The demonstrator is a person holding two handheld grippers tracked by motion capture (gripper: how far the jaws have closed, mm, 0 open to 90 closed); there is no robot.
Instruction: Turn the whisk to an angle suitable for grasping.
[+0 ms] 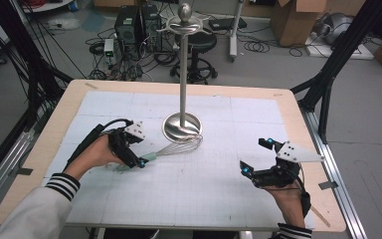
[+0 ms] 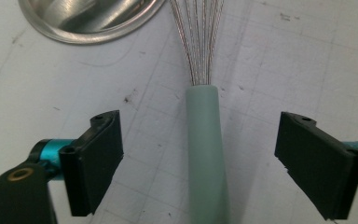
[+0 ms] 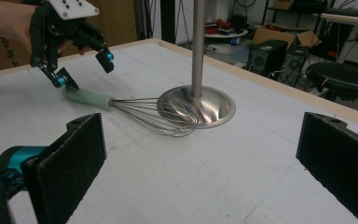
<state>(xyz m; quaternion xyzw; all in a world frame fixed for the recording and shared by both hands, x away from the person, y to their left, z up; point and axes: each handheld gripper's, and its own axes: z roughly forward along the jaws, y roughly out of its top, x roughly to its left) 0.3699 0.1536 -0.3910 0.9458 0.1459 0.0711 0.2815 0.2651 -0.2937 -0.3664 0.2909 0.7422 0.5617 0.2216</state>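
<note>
Your left gripper (image 2: 200,158) stands wide open astride the whisk's (image 1: 171,149) green handle, neither jaw touching it. The whisk lies flat on the worktop (image 1: 219,189), its wires resting against the stand's (image 1: 182,124) steel base. Your right gripper (image 1: 258,157), also wide open and empty, hovers well apart from the stand.

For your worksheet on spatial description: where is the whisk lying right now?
In the high view, the whisk lies on the table's left half, wires against the metal stand's base, its green handle between the open left gripper fingers.
</note>
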